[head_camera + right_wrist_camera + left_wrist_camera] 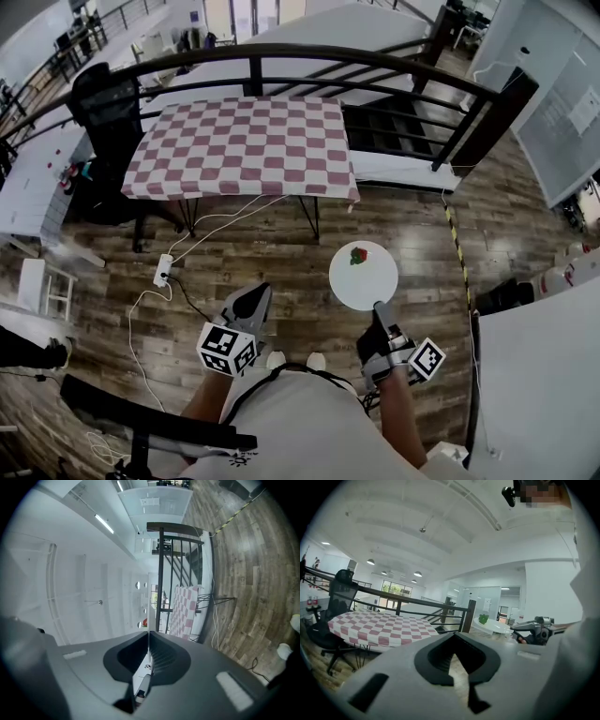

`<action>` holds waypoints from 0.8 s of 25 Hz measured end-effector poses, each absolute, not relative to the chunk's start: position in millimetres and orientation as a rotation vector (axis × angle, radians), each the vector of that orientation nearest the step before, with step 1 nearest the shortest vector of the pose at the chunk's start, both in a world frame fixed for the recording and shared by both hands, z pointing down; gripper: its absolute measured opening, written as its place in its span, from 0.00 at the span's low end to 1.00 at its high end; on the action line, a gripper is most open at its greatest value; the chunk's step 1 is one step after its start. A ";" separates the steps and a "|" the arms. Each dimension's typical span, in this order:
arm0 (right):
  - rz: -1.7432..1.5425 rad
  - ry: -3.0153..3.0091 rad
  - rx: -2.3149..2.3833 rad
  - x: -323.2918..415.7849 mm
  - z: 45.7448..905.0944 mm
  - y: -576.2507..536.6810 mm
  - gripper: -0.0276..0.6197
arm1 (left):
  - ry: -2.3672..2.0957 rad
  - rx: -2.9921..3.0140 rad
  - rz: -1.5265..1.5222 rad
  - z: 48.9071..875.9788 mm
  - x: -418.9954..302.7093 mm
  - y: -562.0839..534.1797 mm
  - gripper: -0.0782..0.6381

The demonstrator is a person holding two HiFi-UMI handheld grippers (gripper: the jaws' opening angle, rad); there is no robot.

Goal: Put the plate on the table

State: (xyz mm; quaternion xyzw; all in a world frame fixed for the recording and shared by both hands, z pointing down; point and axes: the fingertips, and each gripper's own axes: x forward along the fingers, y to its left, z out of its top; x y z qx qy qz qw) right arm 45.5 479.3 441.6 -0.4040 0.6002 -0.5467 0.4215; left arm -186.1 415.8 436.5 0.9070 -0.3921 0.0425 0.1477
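**Jaws pinch the plate's near rim, with the table well ahead**

Jaws of the right gripper (pixel 380 310) are clenched on the near edge of the white plate (pixel 363 276). In the right gripper view the rim shows as a thin pale line caught between the two pads. The plate is in the air over the wooden floor (pixel 281 253), roughly level and sticking out forward from that one grip. It is well short of the table (pixel 244 141) with its red and white checked cloth. A small red and green piece (pixel 358 254), perhaps a strawberry, sits near the plate's far edge. The left gripper (pixel 251 302) is off to the side with its jaws pressed together on nothing.

The plate looks stiff, smooth and probably glazed or hard plastic. I judge it slippery under the pads and liable to chip or crack if dropped on the floor. Held at one point of the rim, its weight hangs out beyond the jaws, so it will tend to droop or pivot. Any tilt could also roll the loose piece off. The rim is the only practical hold on something so flat, and a deeper bite would steady it. It should stay level and touch the cloth before the grip lets go.
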 end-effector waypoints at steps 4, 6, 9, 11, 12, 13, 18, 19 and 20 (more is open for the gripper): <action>-1.363 1.496 -1.019 33.7 442.4 484.0 0.07 | -1.120 2.611 0.119 437.3 -198.6 418.7 0.12; -1.359 1.495 -1.022 27.9 444.8 485.9 0.07 | -1.118 2.613 0.117 439.6 -205.5 420.6 0.12; -1.346 1.502 -1.019 19.7 443.4 484.9 0.07 | -1.121 2.617 0.120 442.2 -216.5 422.7 0.12; -1.337 1.507 -1.016 13.9 440.4 482.9 0.07 | -1.126 2.609 0.124 444.8 -224.9 423.0 0.12; -1.338 1.508 -1.015 10.4 440.1 482.7 0.07 | -1.130 2.603 0.127 446.9 -229.7 423.7 0.12; -1.340 1.509 -1.016 6.7 440.4 482.9 0.07 | -1.133 2.596 0.130 449.0 -234.6 424.7 0.12; -1.335 1.525 -1.026 -5.6 443.2 481.2 0.07 | -1.136 2.589 0.127 453.9 -251.1 425.4 0.12; -1.335 1.522 -1.024 -8.0 442.7 480.6 0.07 | -1.136 2.589 0.126 454.4 -253.3 425.0 0.12; -1.335 1.517 -1.022 -10.1 442.5 480.6 0.07 | -1.137 2.589 0.125 454.9 -255.4 425.1 0.12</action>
